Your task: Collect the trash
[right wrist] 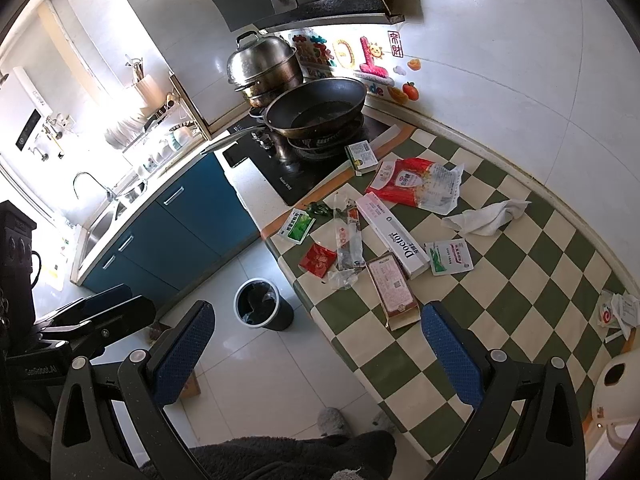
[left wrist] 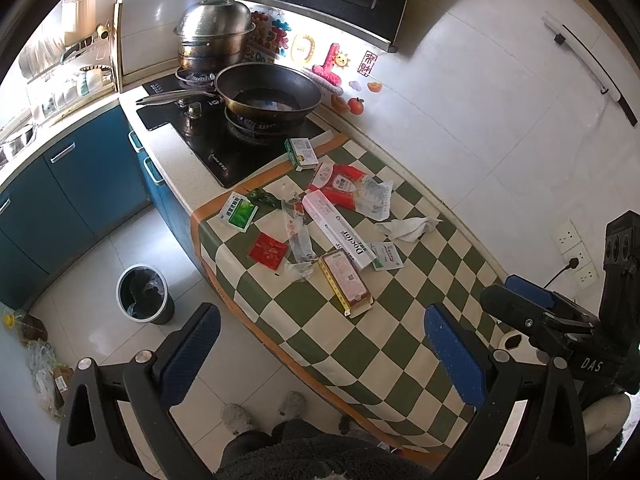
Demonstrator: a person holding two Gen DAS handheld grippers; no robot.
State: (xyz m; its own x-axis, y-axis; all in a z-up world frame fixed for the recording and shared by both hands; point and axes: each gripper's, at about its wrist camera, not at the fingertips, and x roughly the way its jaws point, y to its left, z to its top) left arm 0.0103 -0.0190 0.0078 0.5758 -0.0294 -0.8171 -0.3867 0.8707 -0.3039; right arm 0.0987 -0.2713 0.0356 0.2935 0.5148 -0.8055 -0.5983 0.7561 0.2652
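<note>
Trash lies scattered on the green-checked counter cloth (left wrist: pixel 404 320): a pink-brown box (left wrist: pixel 346 282) (right wrist: pixel 394 290), a white "Doctor" box (left wrist: pixel 340 228) (right wrist: pixel 394 236), a red sachet (left wrist: pixel 269 250) (right wrist: pixel 317 260), a green packet (left wrist: pixel 239 213) (right wrist: pixel 297 226), a crumpled tissue (left wrist: pixel 408 227) (right wrist: pixel 486 218) and a red-white wrapper (left wrist: pixel 346 186) (right wrist: pixel 416 182). A lined trash bin (left wrist: pixel 145 294) (right wrist: pixel 262 308) stands on the floor. My left gripper (left wrist: pixel 320 356) is open and empty, near the counter's front edge. My right gripper (right wrist: pixel 316 356) is open and empty, also back from the trash.
A wok (left wrist: pixel 268 94) and steamer pot (left wrist: pixel 214 36) sit on the stove beyond the trash. A small green-white box (left wrist: pixel 301 153) lies by the stove edge. Blue cabinets (left wrist: pixel 68 184) and a sink (right wrist: pixel 104 216) run along the left. More wrappers (right wrist: pixel 618 312) lie far right.
</note>
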